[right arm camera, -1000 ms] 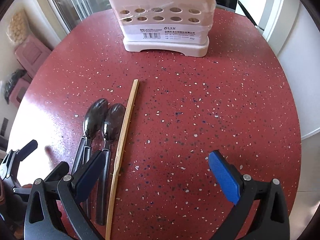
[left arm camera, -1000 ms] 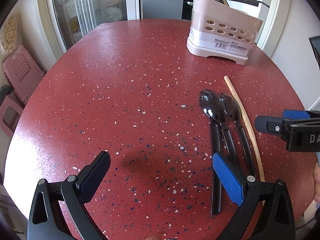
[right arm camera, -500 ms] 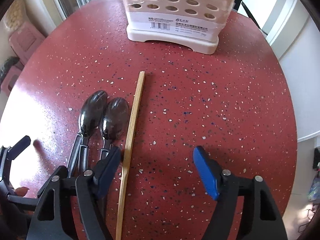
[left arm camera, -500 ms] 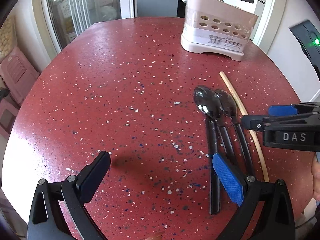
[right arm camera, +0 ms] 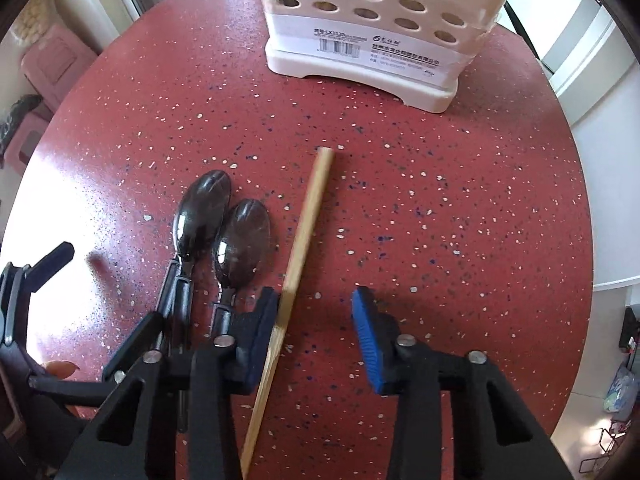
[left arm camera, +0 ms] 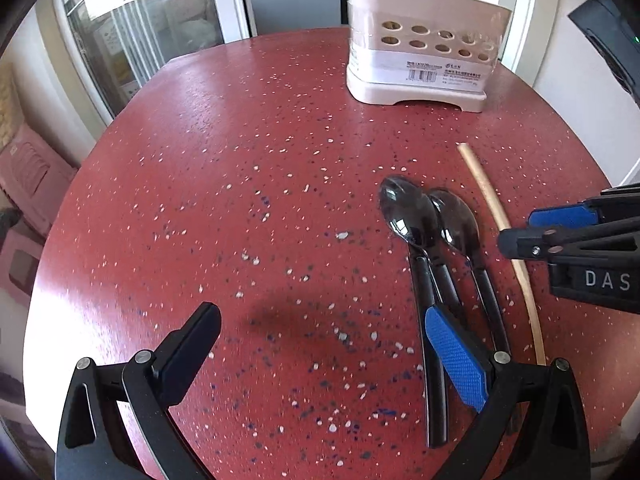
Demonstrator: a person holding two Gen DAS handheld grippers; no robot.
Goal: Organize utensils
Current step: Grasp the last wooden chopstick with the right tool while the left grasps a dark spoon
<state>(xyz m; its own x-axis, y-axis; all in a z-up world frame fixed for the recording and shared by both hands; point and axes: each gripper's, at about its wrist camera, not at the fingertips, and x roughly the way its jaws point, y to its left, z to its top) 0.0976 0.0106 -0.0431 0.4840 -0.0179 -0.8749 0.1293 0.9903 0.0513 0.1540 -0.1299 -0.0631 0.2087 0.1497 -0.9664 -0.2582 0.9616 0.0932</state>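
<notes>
A wooden chopstick lies on the red speckled table, just right of two black spoons. My right gripper points down over the chopstick's near half, its jaws closing. The chopstick lies between them against the left pad, and the blue right pad stands well clear of it. My left gripper hovers open with nothing between its fingers. Its blue-padded finger is above the spoon handles. The right gripper enters that view from the right, over the chopstick. A cream utensil holder stands at the far side.
The holder has round holes and sticks standing in it. The table's edge curves close on the right beside a white wall. Pink stools stand on the floor at the left, and a glass door is behind the table.
My right gripper has moved left until the chopstick lies between its jaws, and the jaws have narrowed a lot. The left gripper has stayed in place, still open.
</notes>
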